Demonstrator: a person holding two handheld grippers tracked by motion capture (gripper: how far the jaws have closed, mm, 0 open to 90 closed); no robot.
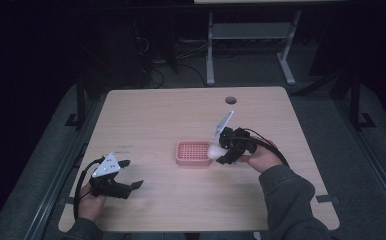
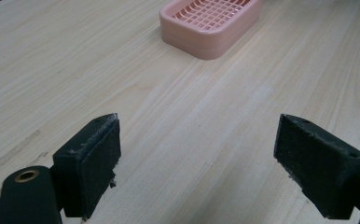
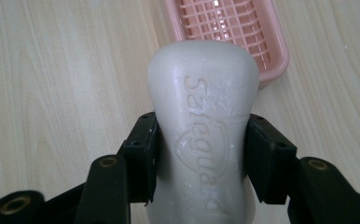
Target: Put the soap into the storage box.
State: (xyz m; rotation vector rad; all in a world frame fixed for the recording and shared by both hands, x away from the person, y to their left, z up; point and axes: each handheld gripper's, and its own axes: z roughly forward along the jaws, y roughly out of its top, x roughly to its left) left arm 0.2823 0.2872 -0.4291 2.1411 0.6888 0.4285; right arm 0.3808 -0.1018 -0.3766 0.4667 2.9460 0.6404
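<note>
at the pink tray's (image 1: 193,153) right edge: white soap bar (image 3: 204,135), clenched in right claw (image 1: 223,150).
step, judged: placing; next, lower onto grid, release. left claw (image 1: 131,174) released, idle.

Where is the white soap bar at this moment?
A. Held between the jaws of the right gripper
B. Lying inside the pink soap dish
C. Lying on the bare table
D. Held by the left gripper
A: the right gripper has its jaws pressed on both sides of the soap bar, which hangs just beside the pink soap dish.
</note>
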